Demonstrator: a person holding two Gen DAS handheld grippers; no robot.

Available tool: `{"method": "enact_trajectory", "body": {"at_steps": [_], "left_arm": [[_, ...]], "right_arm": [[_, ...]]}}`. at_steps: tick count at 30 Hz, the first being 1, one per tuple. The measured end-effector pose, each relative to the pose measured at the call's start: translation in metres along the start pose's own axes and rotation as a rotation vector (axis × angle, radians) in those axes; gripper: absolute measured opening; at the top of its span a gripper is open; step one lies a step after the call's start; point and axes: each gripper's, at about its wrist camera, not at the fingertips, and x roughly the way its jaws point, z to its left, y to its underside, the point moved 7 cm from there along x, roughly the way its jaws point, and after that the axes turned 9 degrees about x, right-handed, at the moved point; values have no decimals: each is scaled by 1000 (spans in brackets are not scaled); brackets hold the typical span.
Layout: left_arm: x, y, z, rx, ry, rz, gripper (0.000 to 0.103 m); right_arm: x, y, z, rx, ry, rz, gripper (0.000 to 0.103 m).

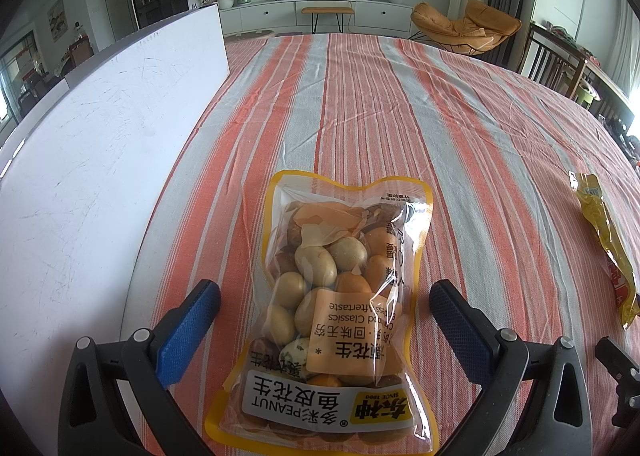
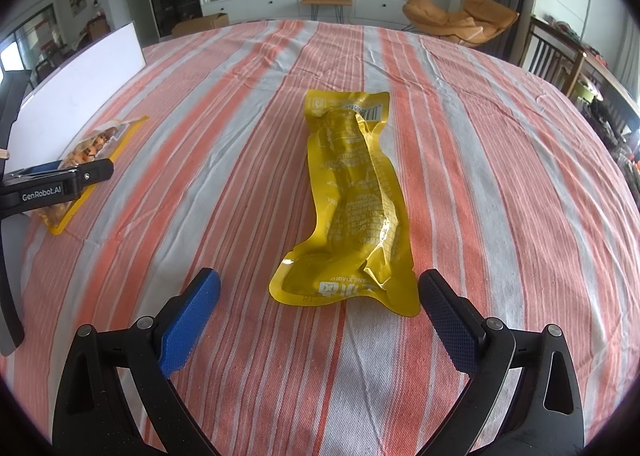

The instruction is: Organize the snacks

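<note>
Left gripper (image 1: 324,292) jaws spread, straddling peanut bag (image 1: 336,308); right gripper (image 2: 320,282) likewise.

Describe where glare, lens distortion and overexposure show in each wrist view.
Left wrist view: glare streaks on the peanut bag; striped tablecloth bulges, corners dark; window at the right edge blown out. Right wrist view: sheen on the yellow foil packet; same bulging and dark corners.
</note>
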Motion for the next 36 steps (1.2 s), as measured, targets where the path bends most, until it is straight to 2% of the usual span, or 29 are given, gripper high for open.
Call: {"method": "enact_trajectory", "body": {"at_steps": [26,30,31,33,34,36], "left_arm": [[0,2,-1,-1,-1,-2,103],[-1,3,-1,-2,-1,-2,103],[-1,3,-1,-1,-3,-2,103],[-1,3,0,-6,-1,-2,103],[-1,3,0,1,1,2,103],[-2,6,-3,49,47,74,103]], "right_arm": [[-1,-2,-3,10,-25,-7,100],[-5,-2,-2,16,-76,-22,100],[-10,-3,-3,28,-108,-41,100],[-26,-5,-9,68,-232,-68,100],[-33,-6,-18,93,-255,-72,100],[-45,-15,-41,153,-261,-84,100]]}}
